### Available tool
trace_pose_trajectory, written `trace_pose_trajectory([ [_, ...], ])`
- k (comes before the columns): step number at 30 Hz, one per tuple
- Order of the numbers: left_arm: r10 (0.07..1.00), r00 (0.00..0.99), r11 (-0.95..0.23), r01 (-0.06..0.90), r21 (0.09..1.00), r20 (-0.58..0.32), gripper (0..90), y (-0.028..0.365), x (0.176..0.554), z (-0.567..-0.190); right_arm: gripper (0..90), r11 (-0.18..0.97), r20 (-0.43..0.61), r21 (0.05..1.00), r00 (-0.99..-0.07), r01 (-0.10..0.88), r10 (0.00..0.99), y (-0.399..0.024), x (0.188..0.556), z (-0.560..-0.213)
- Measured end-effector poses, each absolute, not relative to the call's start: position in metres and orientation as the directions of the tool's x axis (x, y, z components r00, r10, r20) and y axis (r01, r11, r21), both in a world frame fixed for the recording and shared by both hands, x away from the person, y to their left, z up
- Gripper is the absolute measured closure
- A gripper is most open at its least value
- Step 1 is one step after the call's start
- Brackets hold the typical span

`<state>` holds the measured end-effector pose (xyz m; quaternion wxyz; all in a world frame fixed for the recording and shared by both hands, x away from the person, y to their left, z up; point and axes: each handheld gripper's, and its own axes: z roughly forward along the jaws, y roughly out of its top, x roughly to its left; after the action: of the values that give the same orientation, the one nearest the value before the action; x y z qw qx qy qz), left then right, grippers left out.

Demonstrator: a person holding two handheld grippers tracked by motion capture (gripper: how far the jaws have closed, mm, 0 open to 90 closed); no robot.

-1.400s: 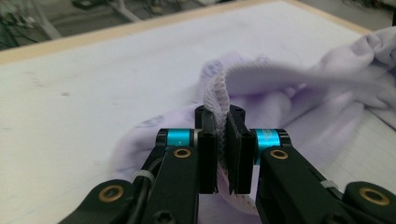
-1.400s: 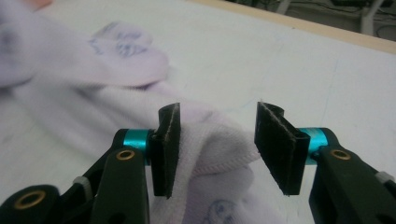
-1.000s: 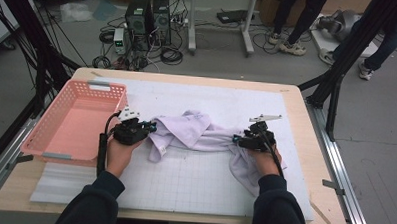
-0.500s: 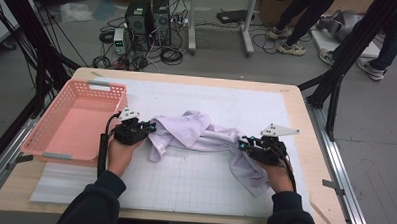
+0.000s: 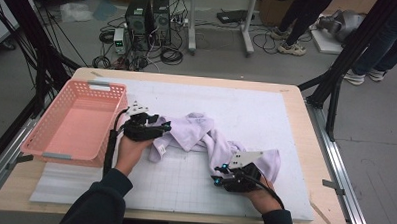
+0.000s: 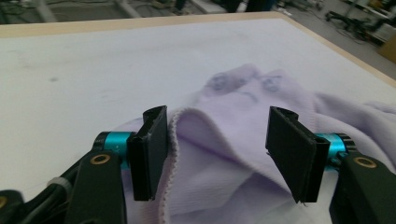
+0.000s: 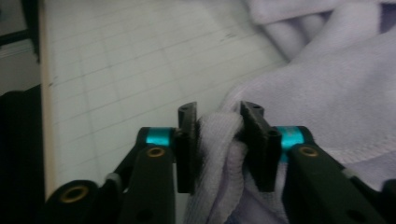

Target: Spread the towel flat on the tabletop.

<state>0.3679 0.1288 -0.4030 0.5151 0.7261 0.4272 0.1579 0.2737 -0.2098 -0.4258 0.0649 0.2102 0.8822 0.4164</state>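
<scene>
On the left of the table we are seeing a pink basket, empty, resting on the white mat. Just to its right, our left gripper is hovering over one end of a lilac garment. Its jaws have just been opening: in the left gripper view they are standing wide apart, the garment's stitched hem lying beside one pad, cloth lying between the pads but not being squeezed. So we are holding nothing there.

The garment is lying crumpled across the middle of the mat, running from the left gripper down and right toward the near edge.

There, our right gripper is pinching the garment's other end. In the right gripper view its jaws are partly closed on a bunched fold of the knit, both pads pressing into it; they have just been opening a little, yet the cloth is looking gripped.

We are judging this thing light, soft and floppy, not fragile and not slippery. It will be sagging and folding wherever it is unsupported, so one grip will only drag it. We are thinking the best holds are the hems or corners, one per gripper, taken through a doubled edge.
</scene>
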Motion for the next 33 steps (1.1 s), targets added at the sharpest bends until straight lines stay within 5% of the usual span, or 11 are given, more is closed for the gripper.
trace_pose_trajectory([
  [7,0.716,0.676,-0.2,0.439,0.876,-0.175,35.0,0.08,0.374,-0.406,53.2,0.425,0.062,0.851,-0.862,0.309,0.503,-0.249,0.269,-0.395],
  [14,0.714,0.7,-0.396,0.445,0.803,-0.036,37.2,0.041,0.38,-0.427,57.5,0.297,0.022,0.863,-0.618,0.408,0.786,-0.3,0.293,-0.39],
  [19,0.704,0.707,-0.478,0.406,0.779,0.064,55.8,0.036,0.379,-0.432,55.5,0.338,-0.005,0.829,-0.6,0.445,0.8,-0.292,0.32,-0.397],
  [20,0.689,0.719,-0.496,0.383,0.779,0.085,75.8,0.04,0.377,-0.43,54.3,0.379,-0.024,0.802,-0.609,0.462,0.792,-0.281,0.334,-0.4],
  [21,0.689,0.719,-0.496,0.383,0.779,0.085,80.2,0.04,0.377,-0.43,54.3,0.379,-0.024,0.802,-0.609,0.462,0.792,-0.281,0.334,-0.4],
  [27,0.719,0.695,-0.37,0.395,0.841,-0.009,82.1,0.076,0.37,-0.419,51.8,0.432,0.114,0.705,-0.692,0.562,0.713,-0.252,0.371,-0.425],
  [28,0.723,0.69,-0.347,0.384,0.856,-0.016,82.1,0.084,0.368,-0.416,53.8,0.446,0.124,0.686,-0.697,0.575,0.707,-0.248,0.373,-0.429],
  [29,0.731,0.681,-0.323,0.381,0.866,-0.028,82.1,0.092,0.367,-0.413,70.8,0.465,0.151,0.669,-0.718,0.58,0.68,-0.243,0.373,-0.433],
  [30,0.741,0.671,-0.301,0.373,0.878,-0.03,82.1,0.099,0.365,-0.41,77.7,0.476,0.137,0.67,-0.726,0.569,0.674,-0.242,0.37,-0.431],
  [33,0.765,0.644,-0.28,0.362,0.889,-0.021,82.2,0.12,0.363,-0.403,83.9,0.482,0.105,0.672,-0.717,0.561,0.689,-0.248,0.366,-0.424],
])
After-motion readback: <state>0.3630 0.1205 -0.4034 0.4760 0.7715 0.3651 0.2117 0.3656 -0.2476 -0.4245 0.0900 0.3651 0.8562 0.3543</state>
